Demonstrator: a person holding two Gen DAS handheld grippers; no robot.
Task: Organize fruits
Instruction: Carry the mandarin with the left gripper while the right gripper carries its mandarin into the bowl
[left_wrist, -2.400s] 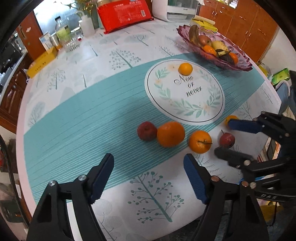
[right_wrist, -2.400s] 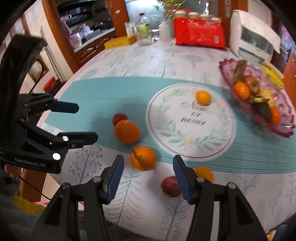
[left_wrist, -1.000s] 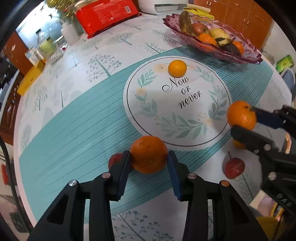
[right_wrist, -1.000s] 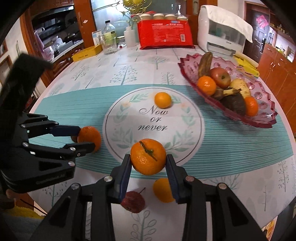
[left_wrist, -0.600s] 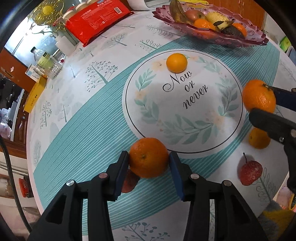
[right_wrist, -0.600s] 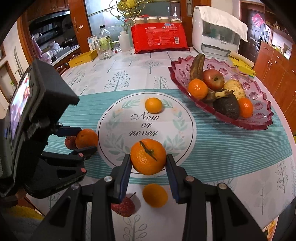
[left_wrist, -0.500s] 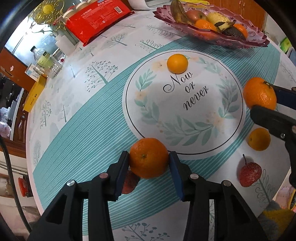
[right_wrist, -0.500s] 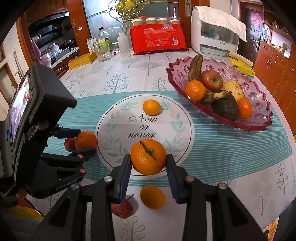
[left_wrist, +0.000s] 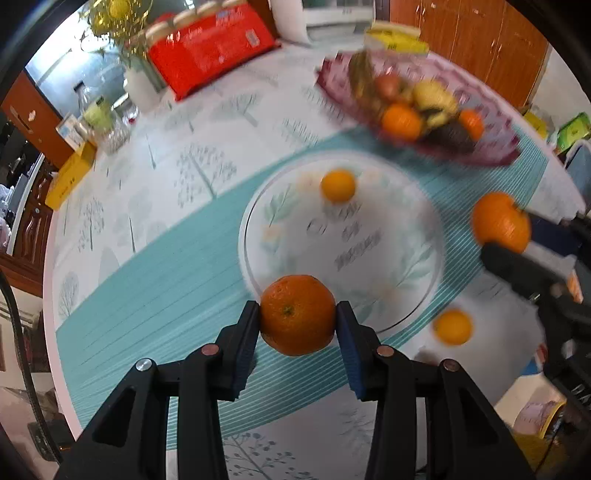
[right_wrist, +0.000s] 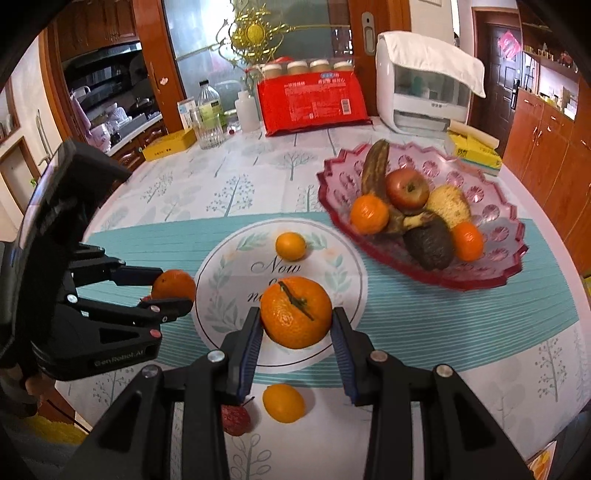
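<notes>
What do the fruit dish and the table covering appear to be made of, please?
Fruit dish: looks like pink-tinted glass or clear plastic; see-through, glossy, with moulded round patterns and a scalloped rim. Which of the two cannot be told.

Table covering: probably a wipeable vinyl or oilcloth; smooth, lying flat, with printed trees and teal stripes and a slight sheen.

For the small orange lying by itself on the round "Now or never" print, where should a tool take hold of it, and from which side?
Grip the small orange across its widest middle, coming down from above with the fingers on its left and right. It is round, so no side grips better, and the print around it is bare. The pink fruit bowl stands off to its right, apart from it. Both tools are full now, so one must first unload.
</notes>
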